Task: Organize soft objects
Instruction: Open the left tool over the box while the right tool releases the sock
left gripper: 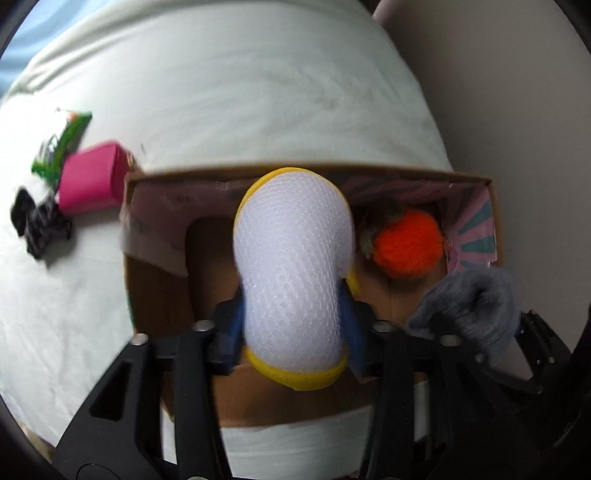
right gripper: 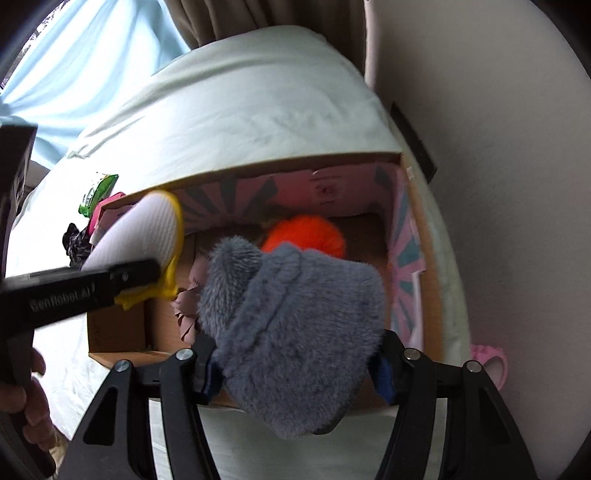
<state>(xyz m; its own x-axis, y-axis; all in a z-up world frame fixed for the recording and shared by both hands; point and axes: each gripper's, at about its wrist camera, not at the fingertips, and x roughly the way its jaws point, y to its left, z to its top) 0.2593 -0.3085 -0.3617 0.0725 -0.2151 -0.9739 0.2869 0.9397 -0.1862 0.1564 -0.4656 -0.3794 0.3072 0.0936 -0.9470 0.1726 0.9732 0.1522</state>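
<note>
Left tongs (left gripper: 293, 332) clamped on white mesh pad with yellow trim (left gripper: 291, 266), long axis pointing forward, above open cardboard box (left gripper: 310, 170) on the bed. Right tongs (right gripper: 295, 365) clamped on grey fluffy slipper (right gripper: 295, 332), over box's near edge; orange pom-pom (right gripper: 306, 232) already inside.

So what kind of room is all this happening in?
Most likely a bedroom: the cardboard box sits on a bed under a pale sheet, with brown curtains behind. The tongs hold a mesh pad and a grey fuzzy item.
</note>
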